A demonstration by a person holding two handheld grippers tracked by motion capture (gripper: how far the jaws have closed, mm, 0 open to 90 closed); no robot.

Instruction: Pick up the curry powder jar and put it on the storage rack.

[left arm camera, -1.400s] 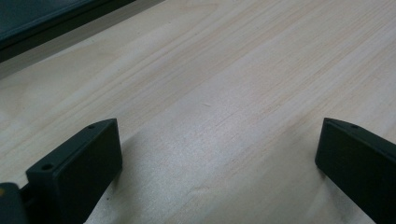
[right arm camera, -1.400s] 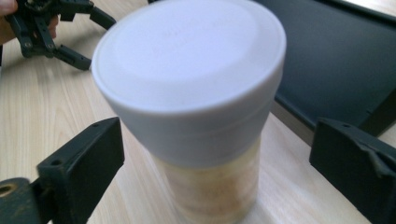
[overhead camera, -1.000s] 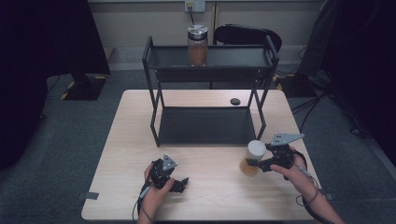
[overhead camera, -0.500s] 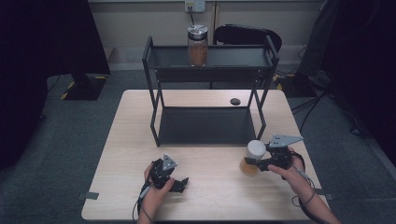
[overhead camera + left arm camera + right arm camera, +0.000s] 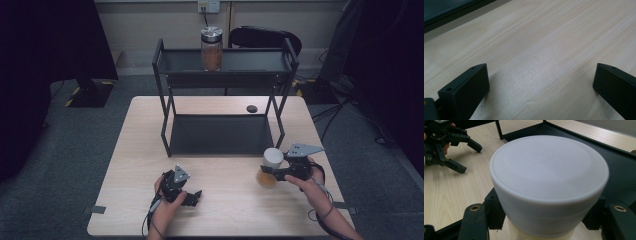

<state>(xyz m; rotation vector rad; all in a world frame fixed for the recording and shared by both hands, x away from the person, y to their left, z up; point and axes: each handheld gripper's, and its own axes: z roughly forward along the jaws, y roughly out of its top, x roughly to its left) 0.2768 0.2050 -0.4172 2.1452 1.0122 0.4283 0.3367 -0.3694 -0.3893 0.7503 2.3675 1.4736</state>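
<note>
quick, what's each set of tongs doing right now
left tongs: open, nothing between them
right tongs: just closed on the white-lidded jar

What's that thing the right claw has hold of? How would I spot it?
Look at the wooden table, in front of the black rack, near its right edge. There stands a jar with a white lid and amber contents, the right claw shut on it. The other jar, metal-lidded, stands up on the rack.

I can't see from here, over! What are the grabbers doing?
Right gripper shut on white-lidded jar, jaws just closed. Left gripper open, resting on table. Rack stands ahead.
</note>
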